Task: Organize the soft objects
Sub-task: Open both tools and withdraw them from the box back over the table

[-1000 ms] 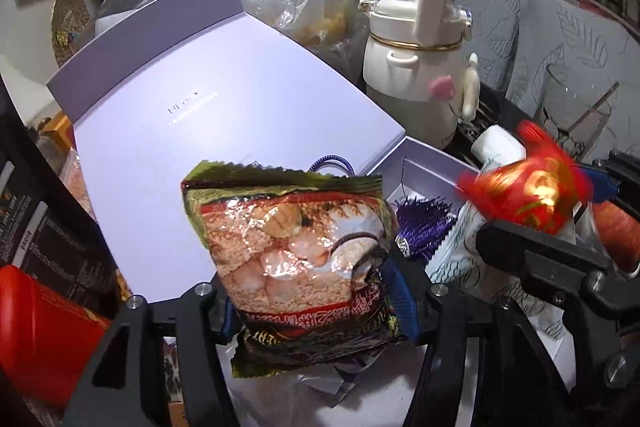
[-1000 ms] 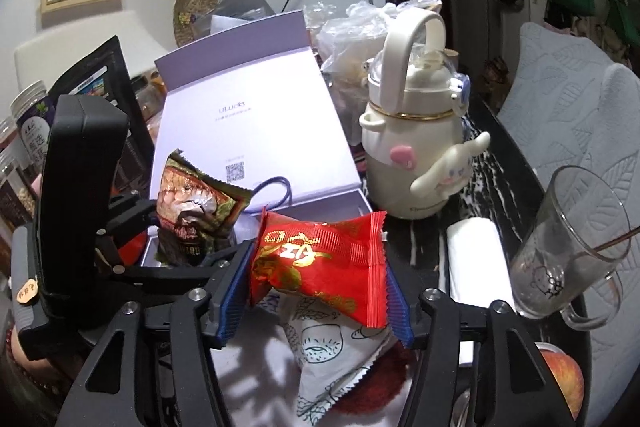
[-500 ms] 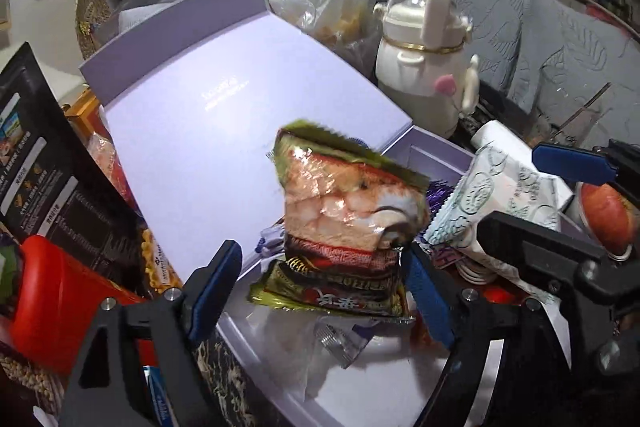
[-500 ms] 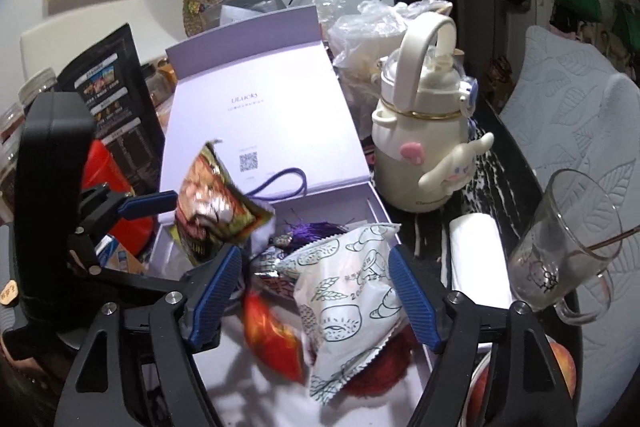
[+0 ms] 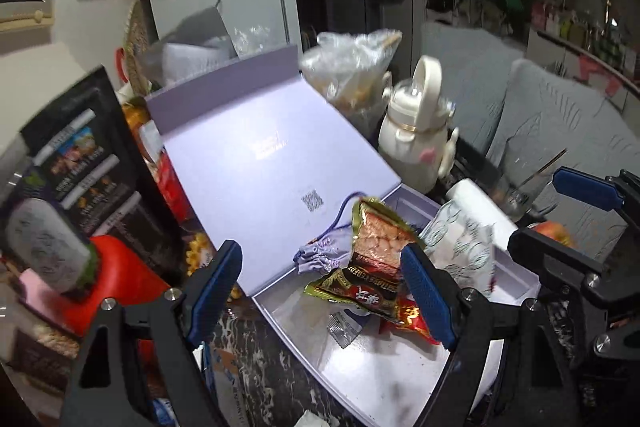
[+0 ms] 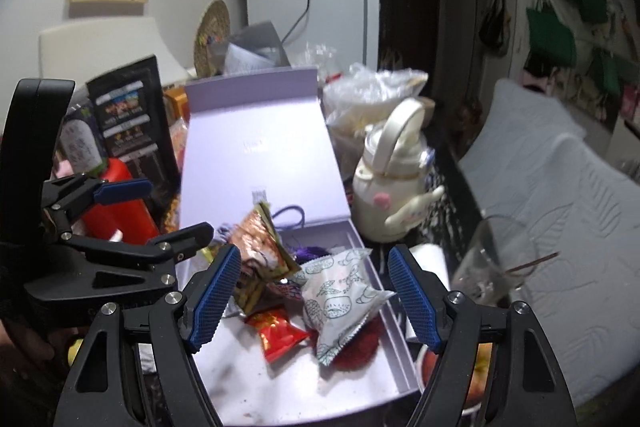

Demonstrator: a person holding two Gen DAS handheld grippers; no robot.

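Left gripper (image 5: 320,291): jaws stand wide apart, having just been opening, with nothing pressed between the blue pads. The brown-green snack packet (image 5: 372,259) lies beyond and slightly below the fingertips, propped at a tilt inside the lavender box (image 5: 400,379), close to the right-hand pad (contact cannot be told from this view).

Right gripper (image 6: 316,295): jaws likewise wide and just opened, pads clear of any item. The red snack packet (image 6: 278,333) lies flat on the box floor between and below the two fingers, apart from both. The white patterned packet (image 6: 340,303) rests just beside it, overlapping a red fuzzy object (image 6: 360,351) near the box's right wall.

Further out, the box lid (image 6: 260,155) stands open and leans back, with a purple drawstring pouch (image 5: 320,255) at its foot. A cream kettle (image 6: 392,187) stands right of the box, and a glass mug (image 6: 492,263) stands near it. A red bottle (image 5: 116,279) stands left of the box.
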